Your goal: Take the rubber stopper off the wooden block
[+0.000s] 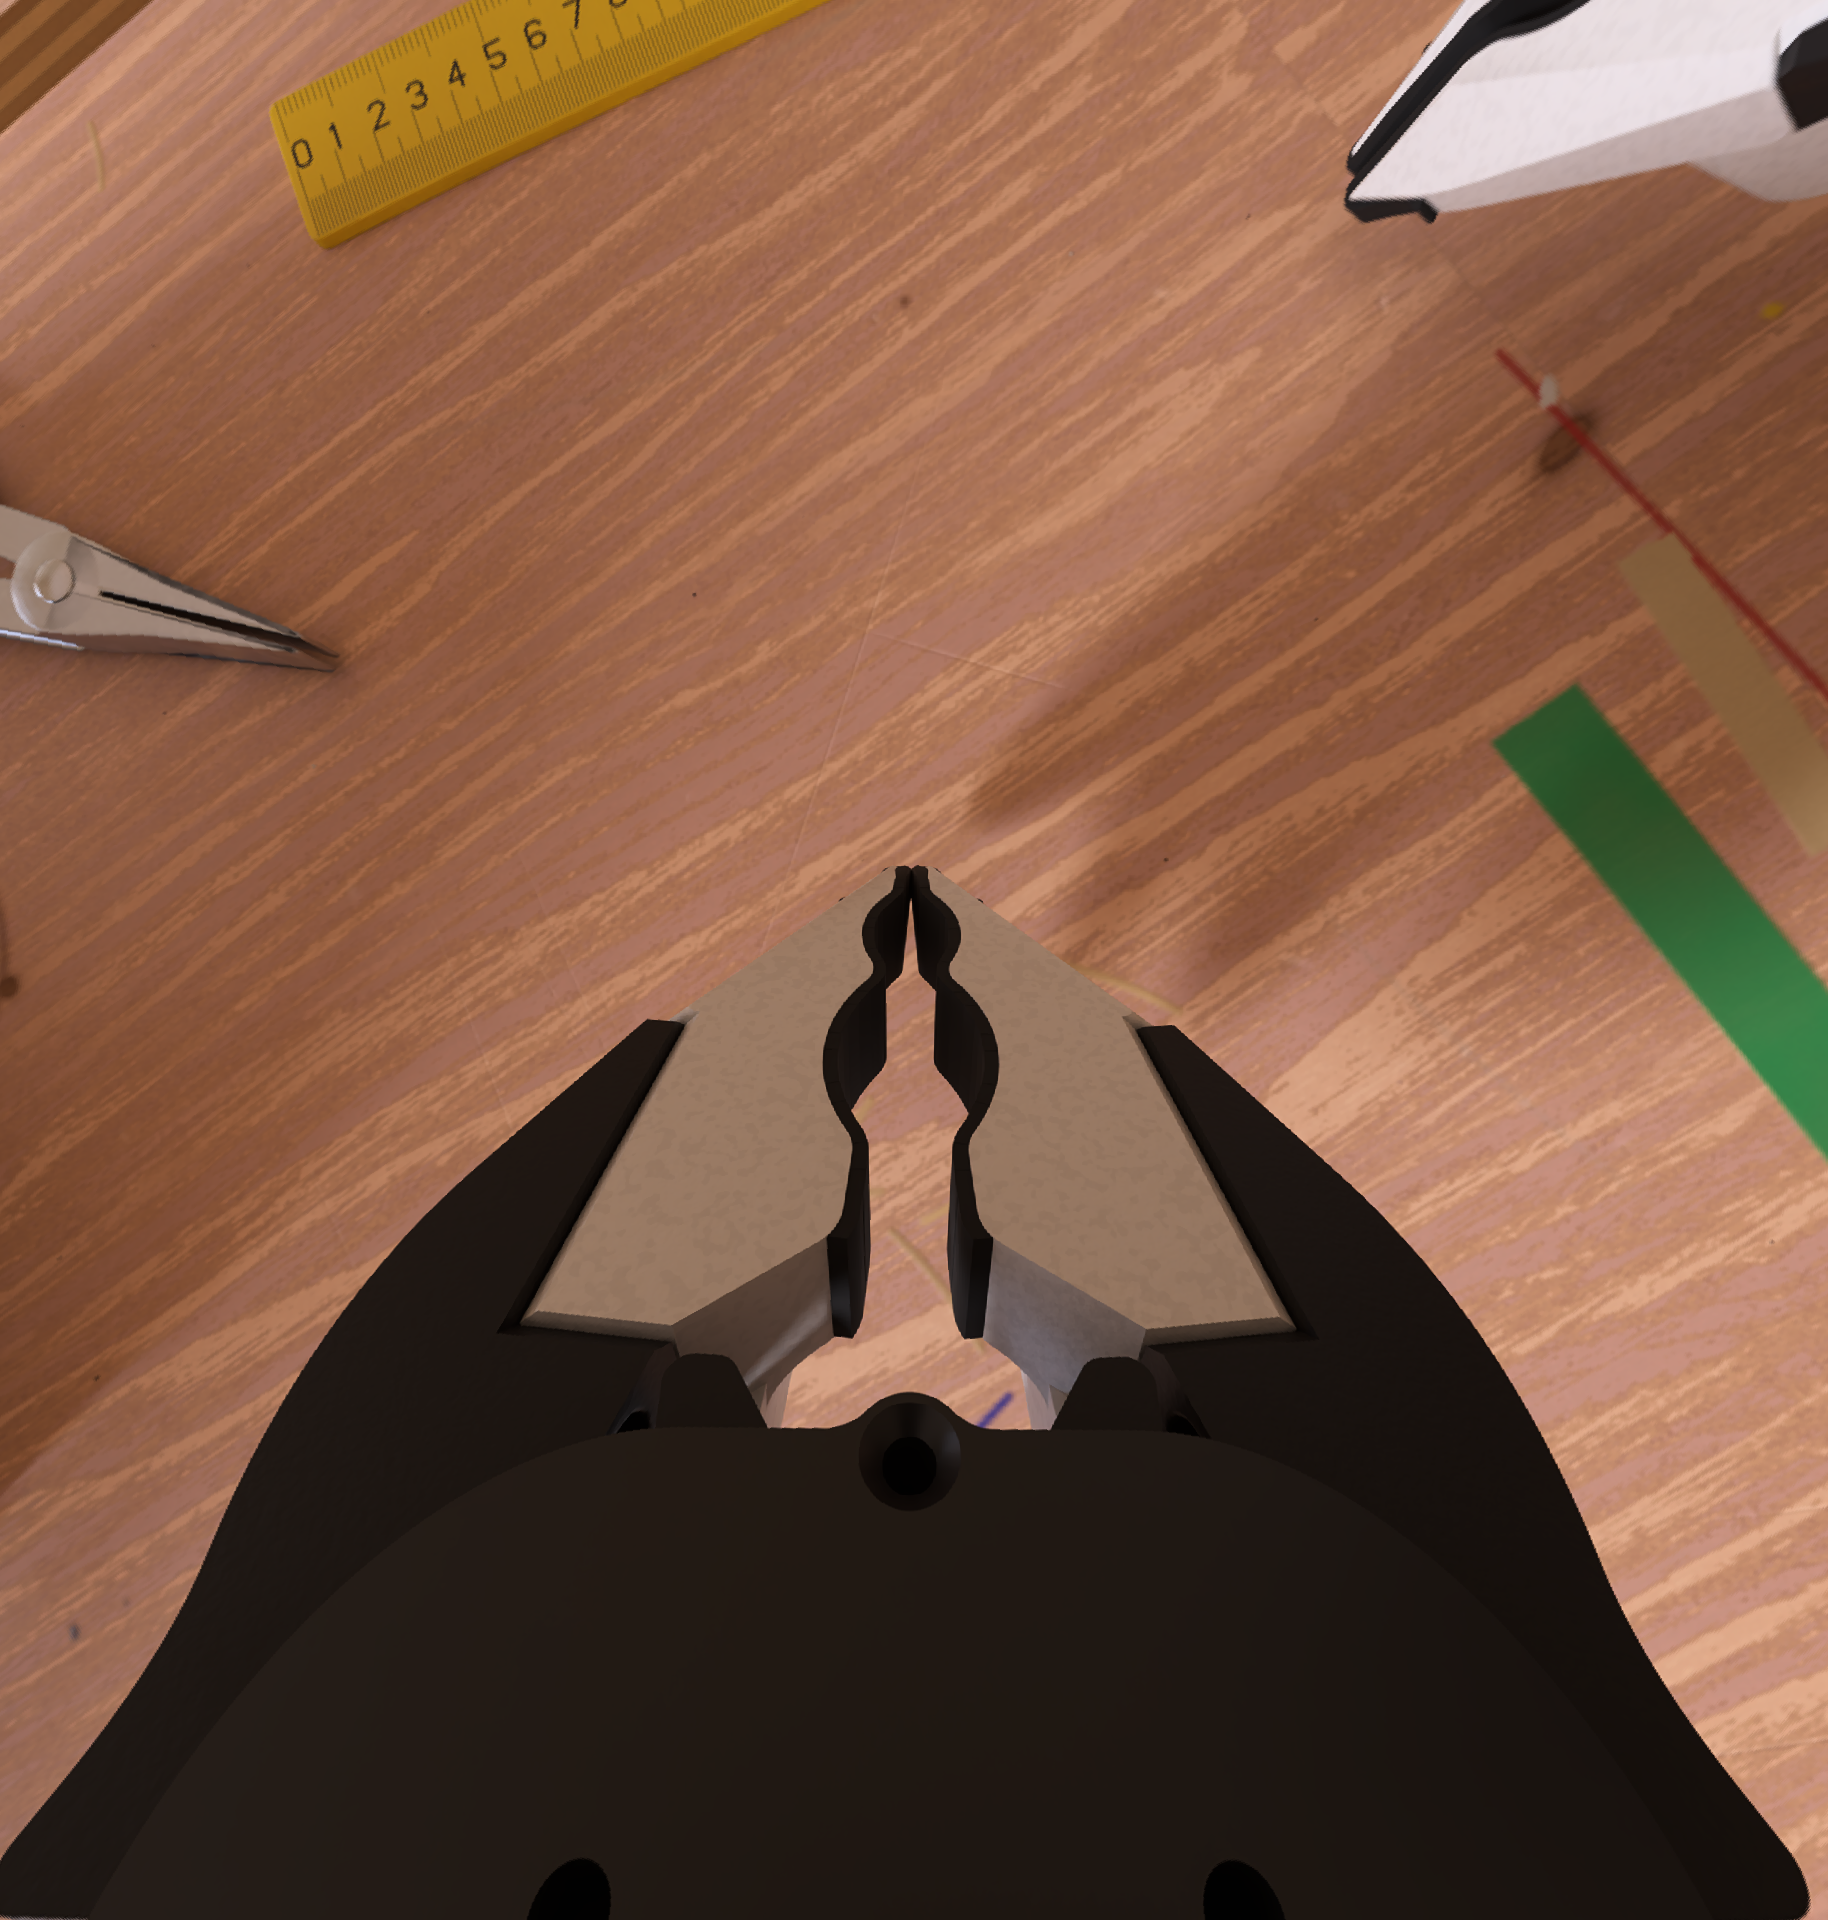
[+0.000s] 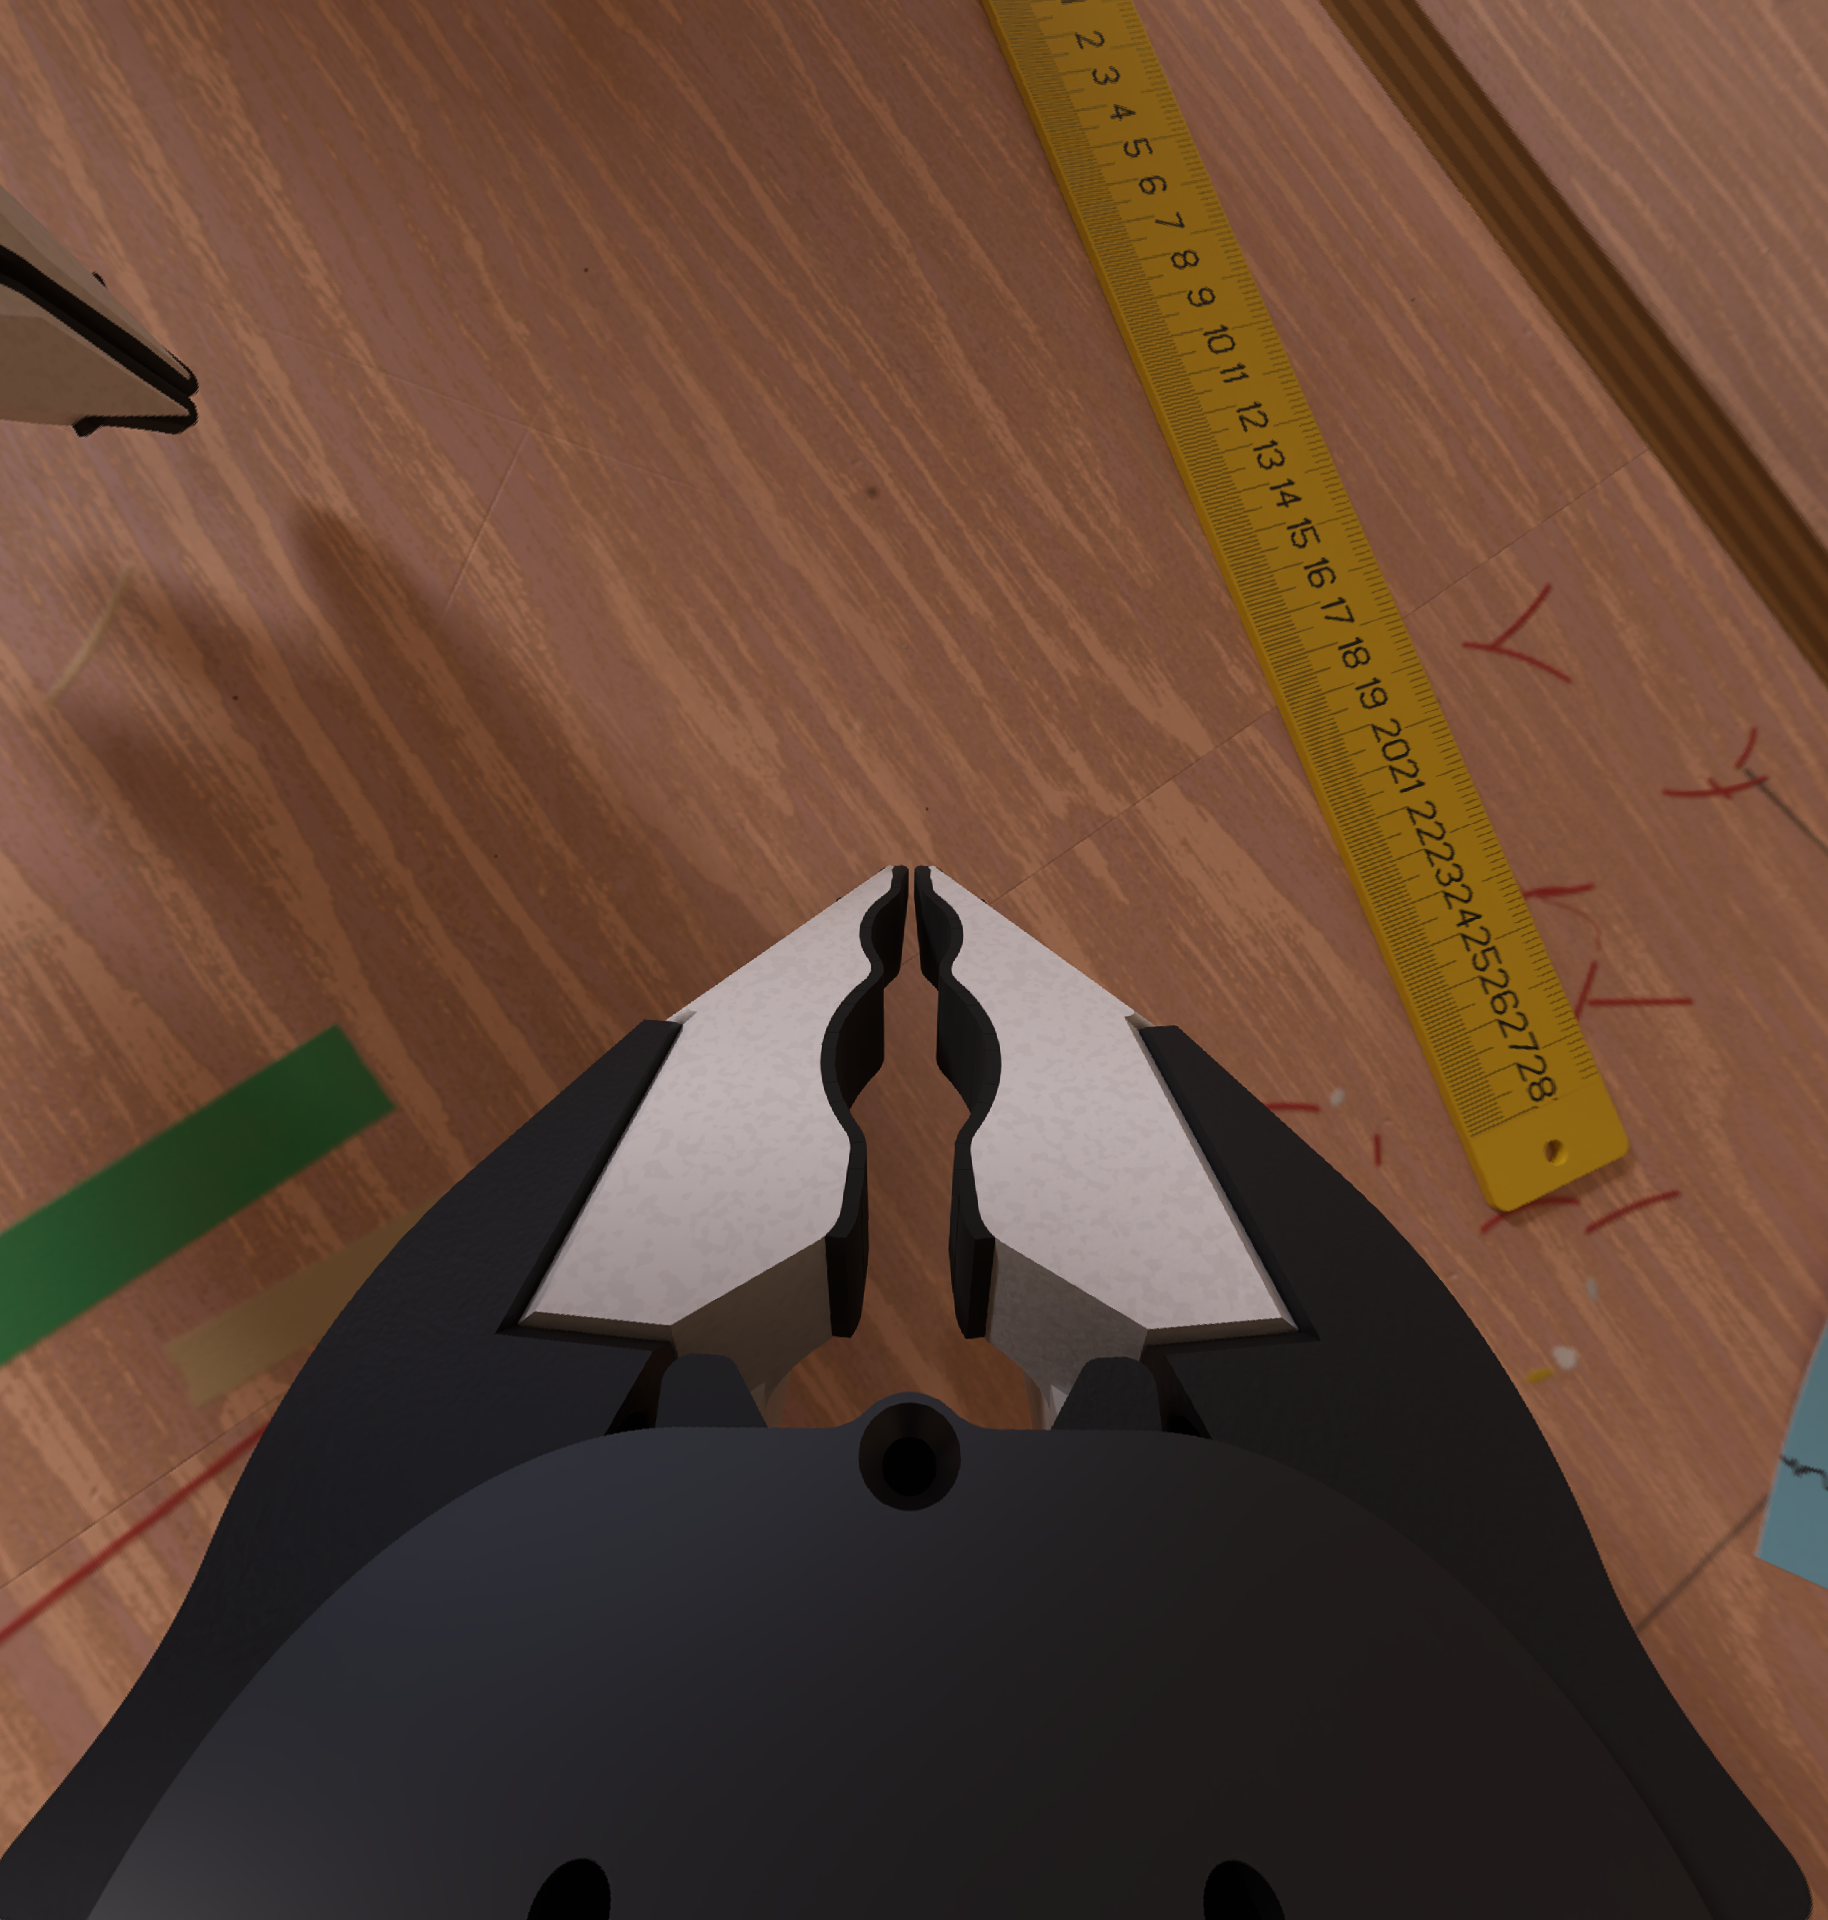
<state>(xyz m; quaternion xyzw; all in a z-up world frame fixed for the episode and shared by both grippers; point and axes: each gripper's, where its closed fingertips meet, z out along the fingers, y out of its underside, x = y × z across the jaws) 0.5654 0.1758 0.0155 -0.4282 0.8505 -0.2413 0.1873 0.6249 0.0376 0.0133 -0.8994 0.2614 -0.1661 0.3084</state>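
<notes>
Neither the rubber stopper nor the wooden block shows in either view. My left gripper [image 1: 911, 873] is shut and empty, its tips together above the bare wooden table top. My right gripper [image 2: 911, 873] is shut and empty too, also over bare table. The right gripper also shows in the left wrist view at the top right [image 1: 1393, 203]. The left gripper shows in the right wrist view at the upper left [image 2: 136, 416].
A yellow ruler [image 1: 494, 104] lies at the far side and runs down the right wrist view [image 2: 1305, 582]. Needle-nose pliers [image 1: 141, 608] lie at the left. A green tape strip [image 1: 1699, 935], a tan strip [image 1: 1741, 696], red pen marks [image 2: 1616, 997] and a blue paper corner [image 2: 1824, 1455] are on the table.
</notes>
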